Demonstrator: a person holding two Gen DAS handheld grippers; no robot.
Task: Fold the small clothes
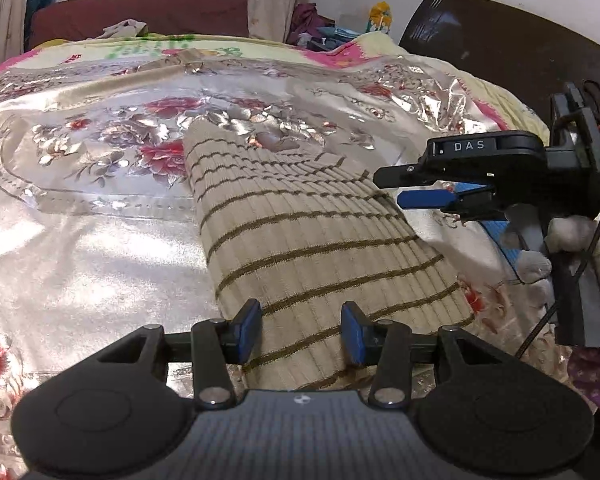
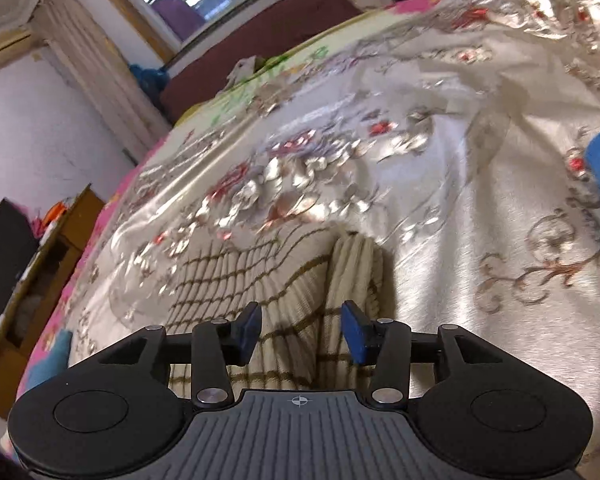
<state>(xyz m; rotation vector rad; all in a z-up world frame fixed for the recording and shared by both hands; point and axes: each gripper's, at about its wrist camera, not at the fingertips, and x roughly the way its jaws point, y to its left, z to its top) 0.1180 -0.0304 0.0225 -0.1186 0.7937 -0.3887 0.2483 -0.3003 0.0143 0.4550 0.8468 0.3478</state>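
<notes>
On the left lies the shiny flowered bedspread point(image 1: 100, 216), bare satin with nothing on it in that part. Toward the middle sits the striped knit garment point(image 1: 300, 232), beige with thin brown lines, spread as a long panel running away from the near edge of the bed. The left gripper point(image 1: 302, 330) hangs over its near end with its blue pads standing wide apart and cloth showing between them, nothing pinched. Further right, the right gripper point(image 1: 400, 190) comes in sideways over the garment's far right edge, held by a white-gloved hand point(image 1: 572, 248); its own camera shows its tongs wide apart too point(image 2: 302, 330), above a spot where the knit point(image 2: 260, 280) is already doubled into a thick rolled edge. That view is blurred, so whether the pads touch the cloth I cannot tell. The likely trouble from here: the satin looks slippery, so a pull on one end could slide the whole garment instead of folding it. A bite on the bulky roll might catch only the top layer, leaving the fold lopsided, or snag the bedspread underneath along with it.
</notes>
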